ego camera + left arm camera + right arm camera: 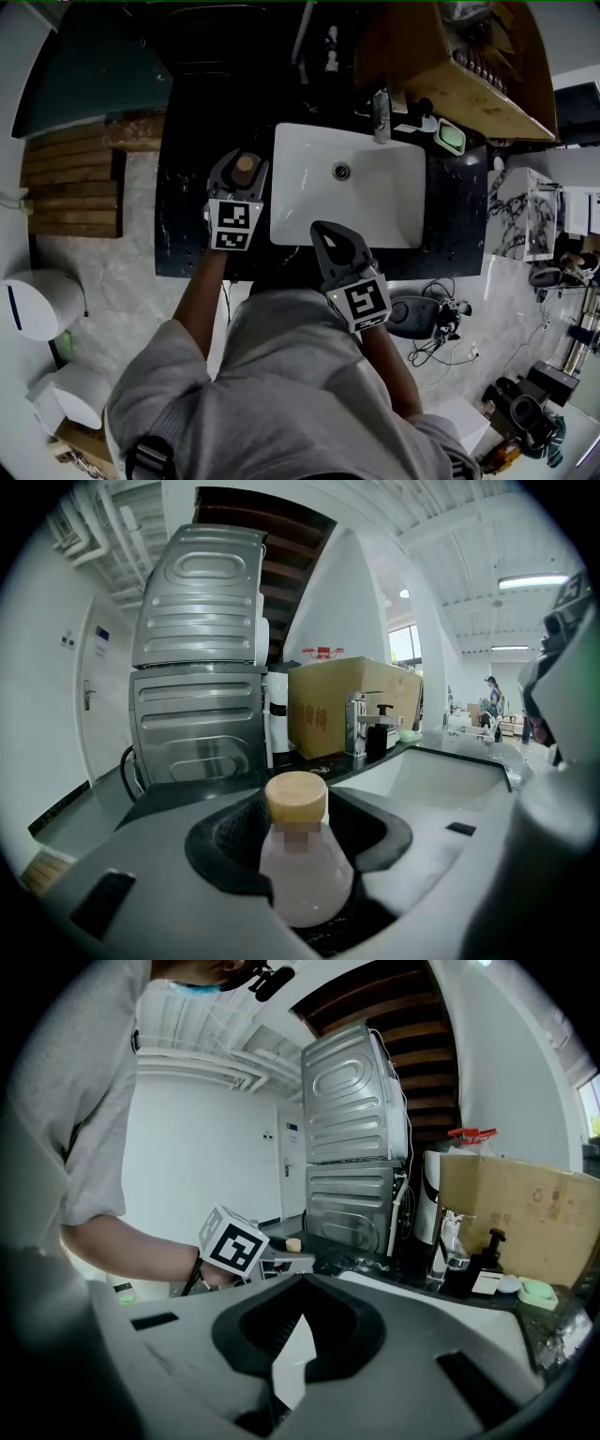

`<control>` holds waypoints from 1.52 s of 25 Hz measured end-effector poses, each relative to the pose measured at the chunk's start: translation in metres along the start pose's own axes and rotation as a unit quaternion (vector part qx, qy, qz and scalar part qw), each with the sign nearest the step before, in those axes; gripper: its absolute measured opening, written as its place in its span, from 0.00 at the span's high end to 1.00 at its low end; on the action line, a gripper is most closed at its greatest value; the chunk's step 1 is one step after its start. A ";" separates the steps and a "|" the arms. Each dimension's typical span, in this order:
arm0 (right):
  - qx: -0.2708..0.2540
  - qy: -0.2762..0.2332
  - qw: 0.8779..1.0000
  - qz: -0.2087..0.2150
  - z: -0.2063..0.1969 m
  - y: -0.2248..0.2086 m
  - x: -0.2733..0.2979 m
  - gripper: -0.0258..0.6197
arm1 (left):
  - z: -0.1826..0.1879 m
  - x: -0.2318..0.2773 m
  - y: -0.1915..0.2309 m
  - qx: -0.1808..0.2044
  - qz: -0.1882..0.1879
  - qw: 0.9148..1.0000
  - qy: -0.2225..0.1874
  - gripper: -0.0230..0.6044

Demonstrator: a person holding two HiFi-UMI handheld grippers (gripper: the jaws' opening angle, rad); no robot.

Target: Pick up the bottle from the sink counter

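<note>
A small translucent pinkish bottle (302, 864) with a round wooden cap (245, 167) stands between the jaws of my left gripper (246, 161), which is shut on its body. It is over the black sink counter (187, 225), just left of the white sink (394, 202). In the right gripper view, the left gripper's marker cube (232, 1241) and the bottle's cap (293, 1244) show at the left. My right gripper (325, 231) hovers at the sink's front edge, jaws shut and empty (298, 1321).
A chrome faucet (381, 114), a black soap dispenser (380, 731) and a green soap dish (451, 137) line the sink's far side. Behind them sits a cardboard box (459, 66). A stacked metal appliance (197, 667) rises beyond the counter.
</note>
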State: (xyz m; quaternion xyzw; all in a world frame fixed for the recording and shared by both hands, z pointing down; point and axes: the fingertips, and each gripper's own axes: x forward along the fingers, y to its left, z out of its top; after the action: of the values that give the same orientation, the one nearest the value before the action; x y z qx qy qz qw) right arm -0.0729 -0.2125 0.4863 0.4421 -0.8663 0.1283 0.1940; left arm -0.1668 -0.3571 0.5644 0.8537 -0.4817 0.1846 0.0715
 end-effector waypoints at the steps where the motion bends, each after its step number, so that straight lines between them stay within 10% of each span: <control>1: 0.000 0.000 1.000 -0.001 0.000 0.000 0.000 0.95 | 0.000 0.000 0.000 0.002 0.000 1.000 0.001 0.65; 38: 0.009 -0.011 1.000 -0.008 0.004 -0.001 0.007 0.95 | -0.002 -0.015 -0.011 0.017 -0.061 0.997 0.052 0.77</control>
State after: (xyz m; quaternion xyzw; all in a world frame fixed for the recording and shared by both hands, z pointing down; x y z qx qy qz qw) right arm -0.0773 -0.2196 0.4856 0.4521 -0.8637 0.1296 0.1813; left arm -0.1646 -0.3391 0.5608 0.8719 -0.4212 0.2319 0.0930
